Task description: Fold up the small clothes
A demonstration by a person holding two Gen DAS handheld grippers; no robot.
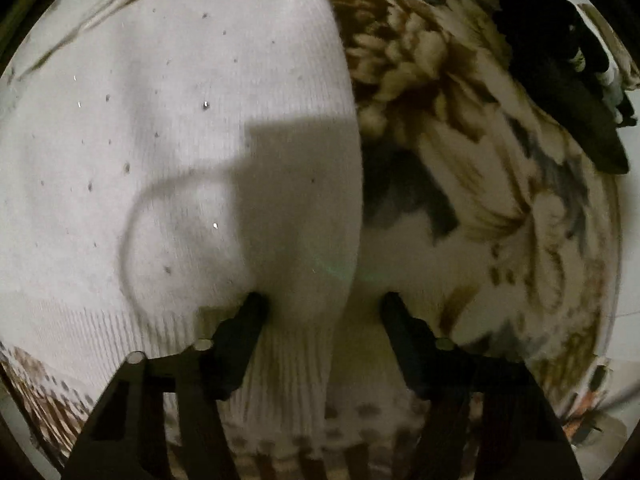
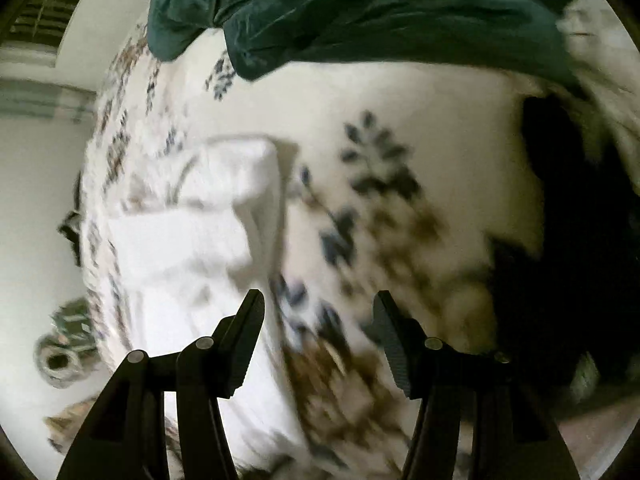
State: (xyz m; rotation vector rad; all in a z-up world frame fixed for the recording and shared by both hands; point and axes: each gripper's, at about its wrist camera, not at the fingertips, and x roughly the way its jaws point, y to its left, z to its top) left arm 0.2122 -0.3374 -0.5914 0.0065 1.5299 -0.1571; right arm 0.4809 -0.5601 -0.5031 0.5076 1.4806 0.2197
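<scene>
A white knit garment (image 1: pixel 168 152) with small dots lies spread on the floral bedspread (image 1: pixel 480 184) and fills the left of the left wrist view. My left gripper (image 1: pixel 322 300) is open right over its ribbed corner, which sits between the two fingers. In the right wrist view, white folded pieces (image 2: pixel 200 232) lie on the bedspread (image 2: pixel 400 120) to the left. My right gripper (image 2: pixel 318 300) is open and empty, above the bedspread just right of them.
A dark green garment (image 2: pixel 360 12) lies at the far side of the bed. Dark clothes (image 1: pixel 560 60) are piled at the upper right in the left wrist view, and a black mass (image 2: pixel 572 240) at the right in the right wrist view. The bed's edge (image 2: pixel 90 240) runs down the left.
</scene>
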